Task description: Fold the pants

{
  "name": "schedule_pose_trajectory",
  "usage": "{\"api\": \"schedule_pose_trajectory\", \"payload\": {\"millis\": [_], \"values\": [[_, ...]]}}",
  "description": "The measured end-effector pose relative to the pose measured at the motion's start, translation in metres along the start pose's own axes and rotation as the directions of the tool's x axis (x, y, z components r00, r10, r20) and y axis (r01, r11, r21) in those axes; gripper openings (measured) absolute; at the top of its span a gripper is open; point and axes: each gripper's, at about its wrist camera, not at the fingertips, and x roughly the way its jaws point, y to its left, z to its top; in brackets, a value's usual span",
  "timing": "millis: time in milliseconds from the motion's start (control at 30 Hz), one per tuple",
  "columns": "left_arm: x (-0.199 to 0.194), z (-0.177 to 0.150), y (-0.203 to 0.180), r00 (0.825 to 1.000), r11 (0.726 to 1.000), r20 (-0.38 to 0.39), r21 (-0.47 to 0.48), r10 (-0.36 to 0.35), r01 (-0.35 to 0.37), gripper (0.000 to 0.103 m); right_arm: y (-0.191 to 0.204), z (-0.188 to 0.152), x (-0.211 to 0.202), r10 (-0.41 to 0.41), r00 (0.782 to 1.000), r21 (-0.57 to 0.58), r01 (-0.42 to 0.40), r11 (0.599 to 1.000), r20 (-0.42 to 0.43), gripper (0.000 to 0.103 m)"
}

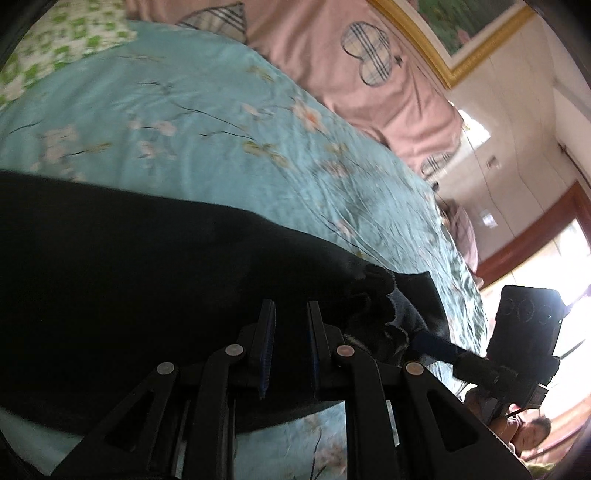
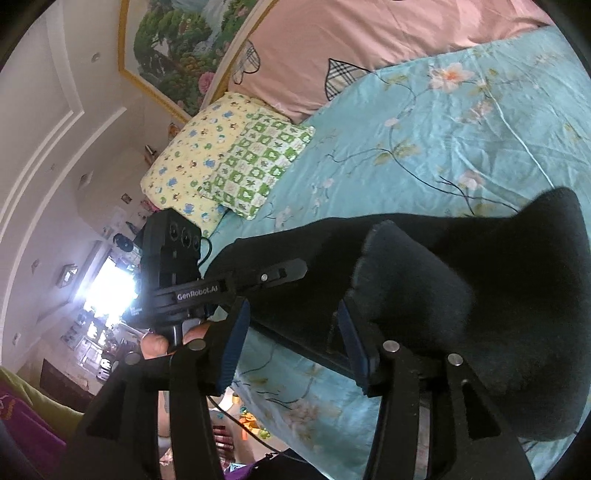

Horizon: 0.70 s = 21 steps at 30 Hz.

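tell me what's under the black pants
The teal floral bedsheet lies under the black pants, showing beyond their far and near edges. Whatever sits directly beneath the fabric is covered, so anything else there cannot be seen.

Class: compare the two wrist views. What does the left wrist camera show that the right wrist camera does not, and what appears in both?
Only the left wrist view shows the brown door frame and a person's face at the lower right. Only the right wrist view shows the yellow pillow, fully seen beneath the green checked pillow, and the bright window. Both show the black pants on the blue flowered sheet, the pink cover, the gold-framed painting, and the other hand's tool.
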Motion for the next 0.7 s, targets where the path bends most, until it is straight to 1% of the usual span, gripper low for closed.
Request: {"api": "schedule_pose_trajectory", "payload": {"millis": [33, 100, 267, 333, 367, 400, 433, 467, 500, 567, 700], "values": [[-0.007, -0.003, 0.004, 1.0, 1.0, 0.016, -0.018, 0.015, -0.015, 0.018, 0.002, 0.001, 0.001, 0.003, 1.0, -0.008, -0.003, 1.0, -0.001, 0.051], [-0.017, -0.008, 0.01, 0.999, 0.998, 0.037, -0.052, 0.021, -0.019, 0.024, 0.007, 0.007, 0.004, 0.006, 1.0, -0.027, -0.006, 1.0, -0.006, 0.051], [-0.05, -0.023, 0.034, 0.993, 0.986, 0.112, -0.167, 0.047, -0.028, 0.025, 0.017, 0.017, 0.015, 0.017, 1.0, -0.065, -0.018, 0.998, -0.021, 0.053], [-0.063, -0.03, 0.043, 0.988, 0.977, 0.136, -0.209, 0.071, -0.042, 0.025, 0.023, 0.022, 0.022, 0.019, 0.999, -0.085, -0.022, 0.996, -0.032, 0.057], [-0.07, -0.034, 0.047, 0.984, 0.97, 0.151, -0.234, 0.098, -0.061, 0.026, 0.025, 0.023, 0.025, 0.02, 0.999, -0.092, -0.023, 0.995, -0.035, 0.057], [-0.078, -0.038, 0.051, 0.976, 0.96, 0.172, -0.266, 0.133, -0.084, 0.031, 0.027, 0.025, 0.029, 0.023, 0.999, -0.101, -0.027, 0.995, -0.041, 0.057], [-0.084, -0.041, 0.055, 0.971, 0.953, 0.186, -0.287, 0.153, -0.095, 0.035, 0.029, 0.026, 0.032, 0.027, 0.998, -0.107, -0.032, 0.994, -0.049, 0.057], [-0.095, -0.048, 0.061, 0.961, 0.94, 0.209, -0.326, 0.18, -0.105, 0.042, 0.031, 0.027, 0.037, 0.03, 0.998, -0.112, -0.037, 0.993, -0.058, 0.057], [-0.101, -0.051, 0.065, 0.956, 0.931, 0.22, -0.348, 0.193, -0.108, 0.044, 0.033, 0.029, 0.041, 0.033, 0.997, -0.117, -0.041, 0.992, -0.067, 0.057], [-0.117, -0.059, 0.076, 0.944, 0.911, 0.247, -0.398, 0.221, -0.109, 0.044, 0.036, 0.031, 0.049, 0.041, 0.996, -0.126, -0.051, 0.991, -0.081, 0.057], [-0.14, -0.071, 0.091, 0.923, 0.875, 0.267, -0.467, 0.276, -0.127, 0.044, 0.046, 0.035, 0.068, 0.049, 0.992, -0.153, -0.067, 0.986, -0.117, 0.058]]}}
